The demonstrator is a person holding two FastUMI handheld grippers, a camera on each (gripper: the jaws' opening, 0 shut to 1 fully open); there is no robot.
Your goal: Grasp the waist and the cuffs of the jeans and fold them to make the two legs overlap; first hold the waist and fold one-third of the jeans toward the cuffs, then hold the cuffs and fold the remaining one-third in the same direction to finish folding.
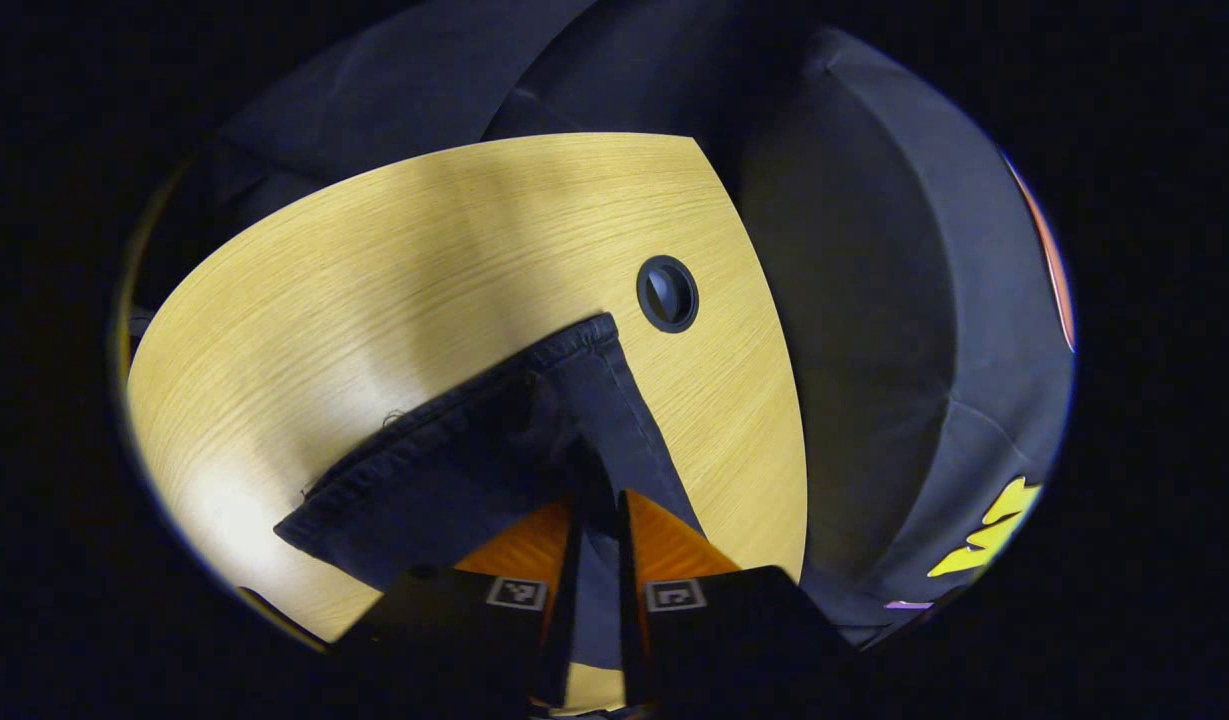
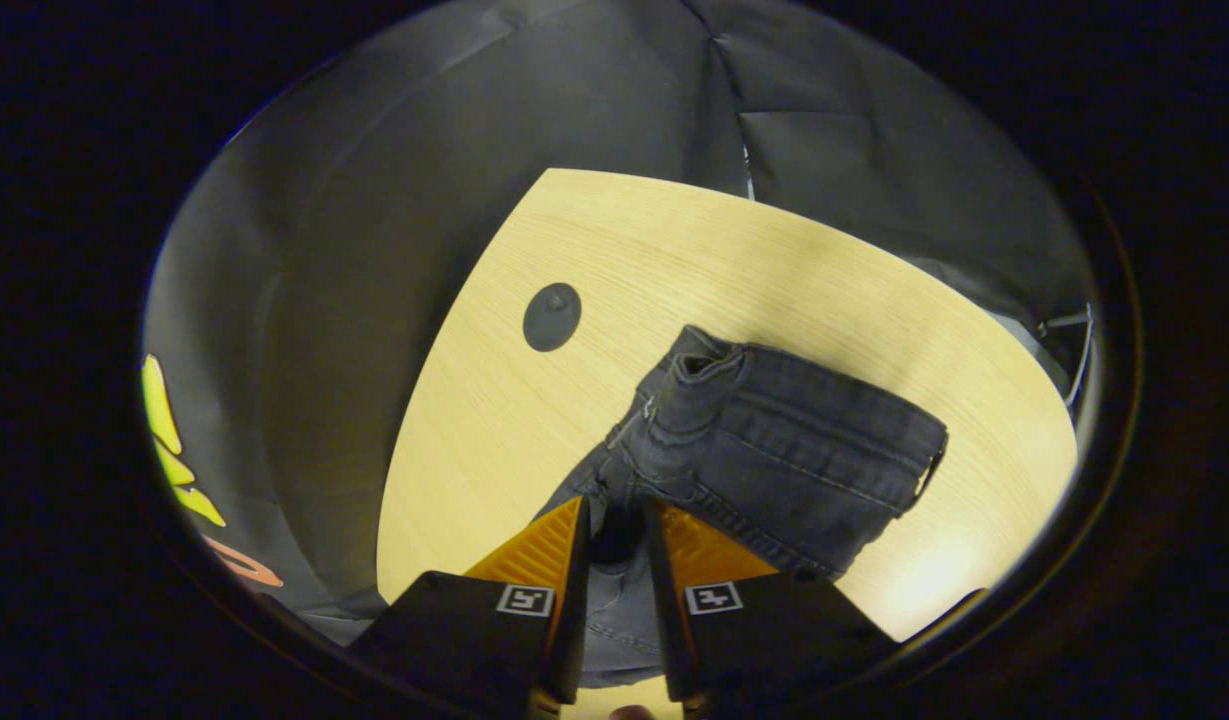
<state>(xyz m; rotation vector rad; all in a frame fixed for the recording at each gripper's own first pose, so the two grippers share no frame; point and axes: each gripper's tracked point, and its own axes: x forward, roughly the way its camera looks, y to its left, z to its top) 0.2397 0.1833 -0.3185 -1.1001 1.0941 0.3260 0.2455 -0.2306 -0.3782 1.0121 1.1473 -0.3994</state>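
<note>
The dark jeans cuffs [image 1: 464, 460] hang over the wooden table [image 1: 424, 260] in the left gripper view, with their stitched hem running from lower left up to the right. My left gripper [image 1: 599, 505] is shut on the cloth just behind that hem, and fabric fills the gap between its fingers. In the right gripper view the jeans waist [image 2: 794, 450], with its waistband and a belt loop, bunches above the table [image 2: 734, 270]. My right gripper [image 2: 617, 522] is shut on the edge of the waist, and the grey cloth runs down between its fingers.
A round black cable hole [image 1: 667, 293] sits in the tabletop near the table's edge, also seen as the cable hole [image 2: 552, 316] left of the waist. The black booth cloth [image 1: 874, 330] hangs past the table's edge. Bare wood lies beyond the jeans.
</note>
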